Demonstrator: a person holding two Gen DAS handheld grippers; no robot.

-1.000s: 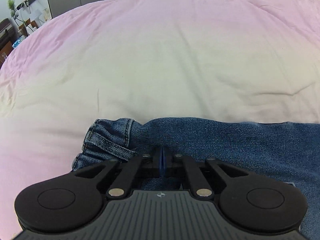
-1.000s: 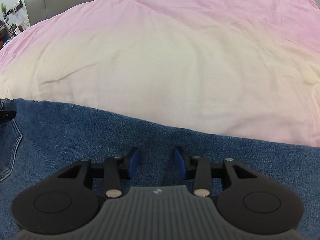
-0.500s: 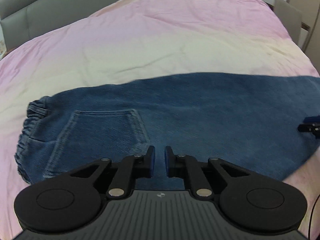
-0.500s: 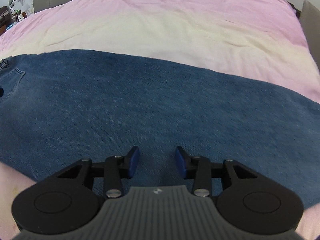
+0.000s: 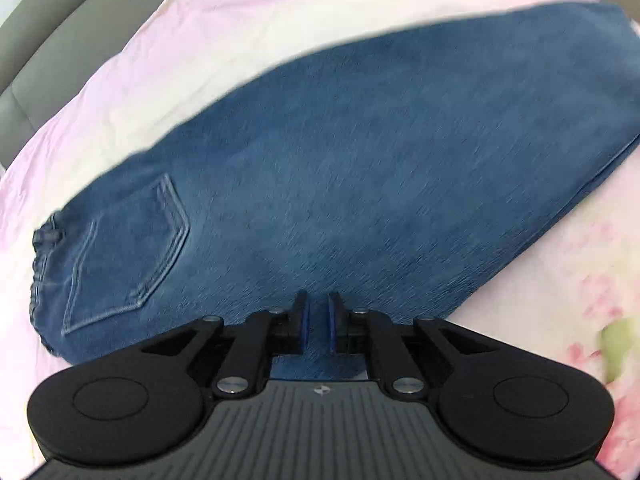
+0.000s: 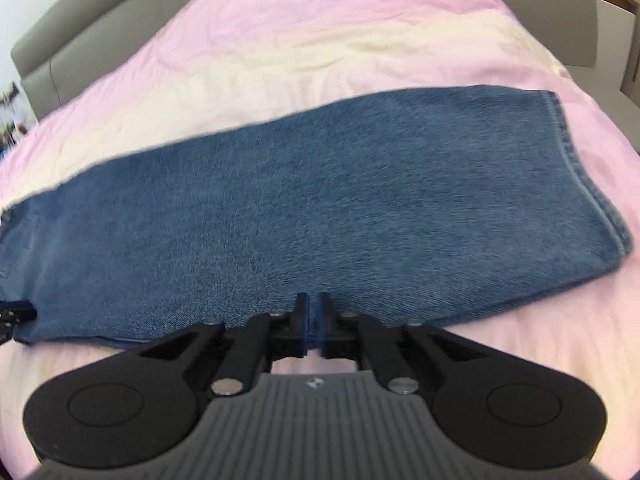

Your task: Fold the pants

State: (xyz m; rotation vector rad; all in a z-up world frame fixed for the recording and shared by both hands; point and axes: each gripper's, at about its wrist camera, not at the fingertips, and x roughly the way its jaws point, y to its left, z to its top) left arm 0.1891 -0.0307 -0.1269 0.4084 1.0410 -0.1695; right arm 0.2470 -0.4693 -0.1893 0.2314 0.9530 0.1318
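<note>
Blue denim pants [image 5: 360,168] lie flat on the pink bedspread, folded lengthwise with one leg over the other. The back pocket [image 5: 128,256] and waistband are at the left; the leg hems [image 6: 568,168] are at the right. My left gripper [image 5: 317,322] hovers above the near edge of the pants by the seat, its jaws a narrow gap apart and empty. My right gripper [image 6: 315,326] hovers above the near edge at mid-leg, jaws almost together, nothing between them. The tip of the left gripper [image 6: 16,312] shows at the left edge of the right wrist view.
The pink and cream bedspread [image 6: 320,40] extends all around the pants. A grey upholstered headboard [image 6: 80,32] runs along the far side. A grey chair or panel [image 6: 552,8] stands past the bed's far right corner.
Both grippers have let go of the pants and pulled up and back, so the whole folded garment is in view. The left jaws opened slightly; the right jaws narrowed nearly shut.
</note>
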